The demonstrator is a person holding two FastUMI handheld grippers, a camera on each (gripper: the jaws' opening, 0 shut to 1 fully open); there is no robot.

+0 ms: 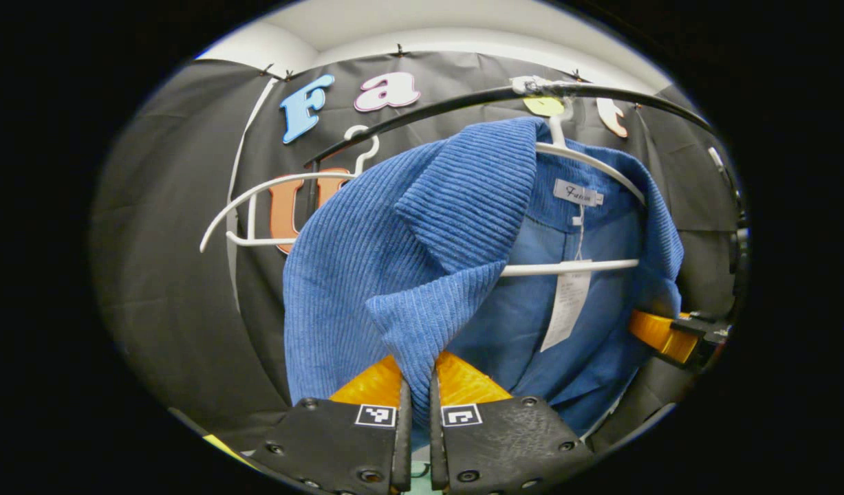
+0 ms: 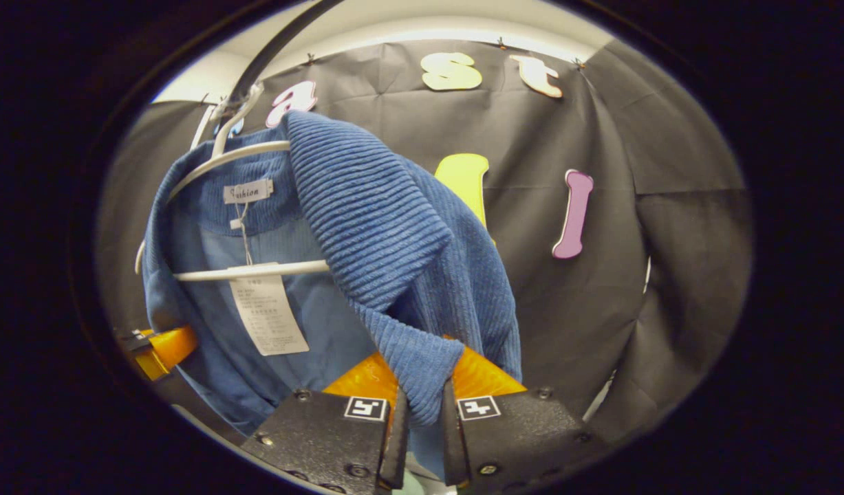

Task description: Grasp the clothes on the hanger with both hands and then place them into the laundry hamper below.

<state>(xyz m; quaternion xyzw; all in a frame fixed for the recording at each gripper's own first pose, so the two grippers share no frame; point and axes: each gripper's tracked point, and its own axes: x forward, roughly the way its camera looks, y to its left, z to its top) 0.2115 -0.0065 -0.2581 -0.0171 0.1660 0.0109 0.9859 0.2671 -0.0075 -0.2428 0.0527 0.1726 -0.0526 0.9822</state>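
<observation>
From my seat at the controls, I see the jacket (image 1: 408,240) hanging on a white hanger (image 1: 587,268) under the black rail (image 1: 463,103), open at the front with its paper tag (image 1: 566,309) dangling inside.

In the left gripper view, the left gripper (image 1: 420,405) is clenched on the tip of one lapel: the cloth runs down into the narrow gap between the two fingers and both press against it. The lapel folds outward from the jacket's collar, straight above the fingers.

In the right gripper view, the right gripper (image 2: 422,412) is closed on the tip of the other lapel in the same way, cloth pinched between its fingers. Beyond the jacket's far edge in the left gripper view I can see the right gripper's fingers (image 1: 659,333) poking at the garment's side; the picture is warped there, so I cannot tell their exact contact from that angle.

Beside the jacket on the rail, a second white hanger (image 1: 270,213) hangs bare, close to the jacket's shoulder. The booth wall (image 2: 642,227) sits behind the jacket with open room to the side of it.
</observation>
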